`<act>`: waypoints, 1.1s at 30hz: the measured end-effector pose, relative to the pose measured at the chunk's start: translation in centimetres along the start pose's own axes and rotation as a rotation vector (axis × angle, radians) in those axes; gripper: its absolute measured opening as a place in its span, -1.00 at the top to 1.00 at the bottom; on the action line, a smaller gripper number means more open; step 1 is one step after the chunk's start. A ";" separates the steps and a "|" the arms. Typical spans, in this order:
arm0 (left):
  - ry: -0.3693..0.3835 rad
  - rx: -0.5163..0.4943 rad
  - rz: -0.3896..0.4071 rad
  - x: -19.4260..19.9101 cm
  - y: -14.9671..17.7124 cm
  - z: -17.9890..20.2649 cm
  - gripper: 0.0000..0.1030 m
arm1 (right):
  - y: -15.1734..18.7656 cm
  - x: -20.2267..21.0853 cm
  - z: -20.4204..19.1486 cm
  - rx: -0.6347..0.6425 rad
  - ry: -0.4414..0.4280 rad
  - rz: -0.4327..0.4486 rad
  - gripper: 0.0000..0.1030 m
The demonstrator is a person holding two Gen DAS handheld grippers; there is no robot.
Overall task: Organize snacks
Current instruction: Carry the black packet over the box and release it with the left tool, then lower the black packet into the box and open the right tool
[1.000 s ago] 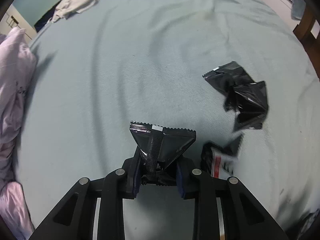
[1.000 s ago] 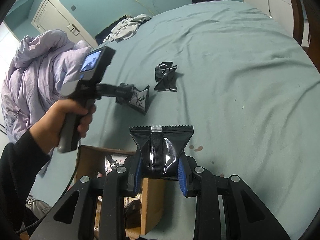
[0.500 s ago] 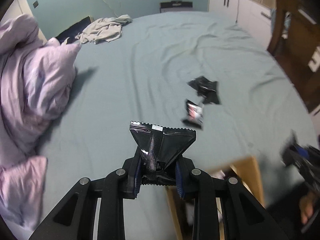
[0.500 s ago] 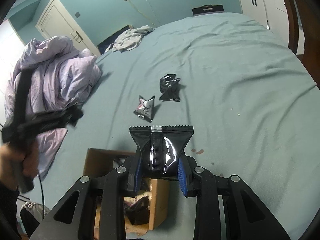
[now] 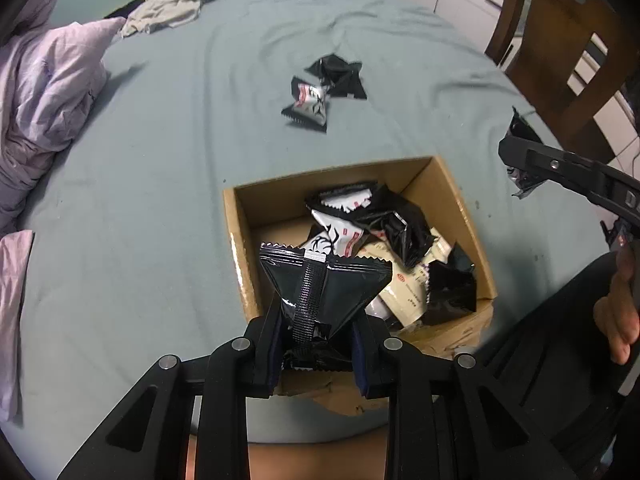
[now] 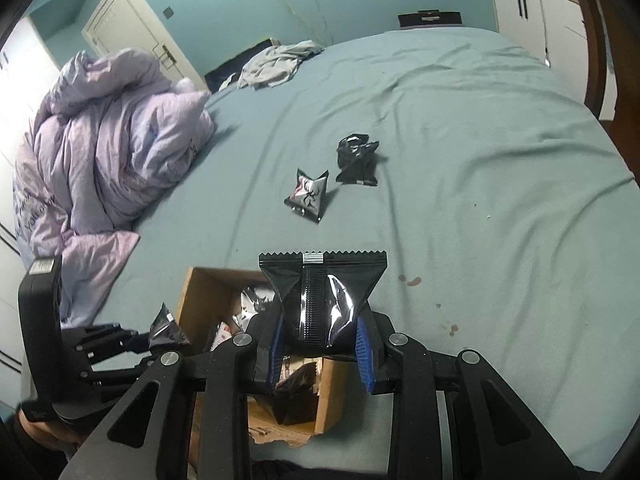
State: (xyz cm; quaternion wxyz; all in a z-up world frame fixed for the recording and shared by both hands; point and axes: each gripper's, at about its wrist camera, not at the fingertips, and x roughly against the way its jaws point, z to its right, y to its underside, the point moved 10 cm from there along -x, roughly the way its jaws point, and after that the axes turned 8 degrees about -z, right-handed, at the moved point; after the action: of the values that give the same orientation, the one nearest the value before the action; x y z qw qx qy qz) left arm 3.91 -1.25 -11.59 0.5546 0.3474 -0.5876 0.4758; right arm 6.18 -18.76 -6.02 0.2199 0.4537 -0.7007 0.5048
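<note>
My left gripper (image 5: 319, 344) is shut on a black snack packet (image 5: 324, 284) and holds it over the near edge of an open cardboard box (image 5: 240, 216) that holds several snack packets. My right gripper (image 6: 320, 344) is shut on another black snack packet (image 6: 322, 300), above the box's right side (image 6: 192, 292). Two packets lie loose on the bed beyond the box: a black and white one (image 5: 308, 106) (image 6: 307, 196) and a crumpled black one (image 5: 338, 76) (image 6: 357, 160). The right gripper shows at the right edge of the left wrist view (image 5: 520, 160); the left gripper shows at the lower left of the right wrist view (image 6: 160, 334).
The box stands on a teal bed sheet (image 6: 480, 160). A lilac duvet (image 6: 100, 140) is heaped on the left. Grey clothes (image 6: 276, 64) lie at the far end. A wooden chair (image 5: 560, 40) stands at the right of the bed.
My left gripper has swung from the loose packets back over the box with its packet. My right gripper has stayed over the box's right side, still holding its packet.
</note>
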 end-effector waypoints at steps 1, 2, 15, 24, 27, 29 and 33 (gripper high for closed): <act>-0.004 0.000 -0.015 -0.6 0.0 0.1 0.48 | -0.1 -0.1 -0.3 0.012 0.005 -0.001 0.47; -0.008 -0.006 -0.023 -1.0 0.1 0.2 0.47 | -0.1 -0.3 -0.6 0.030 0.014 -0.004 0.47; -0.006 -0.020 0.024 -0.6 -1.2 0.5 -0.42 | -0.3 -1.9 -1.1 0.060 0.044 -0.035 0.47; -0.125 0.092 0.152 2.3 -2.6 -3.5 -0.64 | 1.2 -2.3 -3.9 0.176 0.021 -0.057 0.46; -0.143 0.118 0.157 2.5 -2.6 -4.5 -0.64 | 1.9 -2.6 -4.8 0.234 0.057 -0.050 0.46; -0.151 0.135 0.160 2.7 -2.6 -5.1 -0.64 | 2.7 -3.2 -6.0 0.290 0.059 -0.068 0.47; -0.157 0.150 0.168 2.9 -2.8 -5.7 -0.64 | 4.2 -4.6 -8.0 0.385 0.055 -0.117 0.46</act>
State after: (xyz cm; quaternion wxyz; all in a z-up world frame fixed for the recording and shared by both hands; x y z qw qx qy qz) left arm 7.92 3.59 -8.66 0.4377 0.3737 -0.6189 0.5345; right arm 3.61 -9.29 -8.53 0.1768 0.5134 -0.5575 0.6280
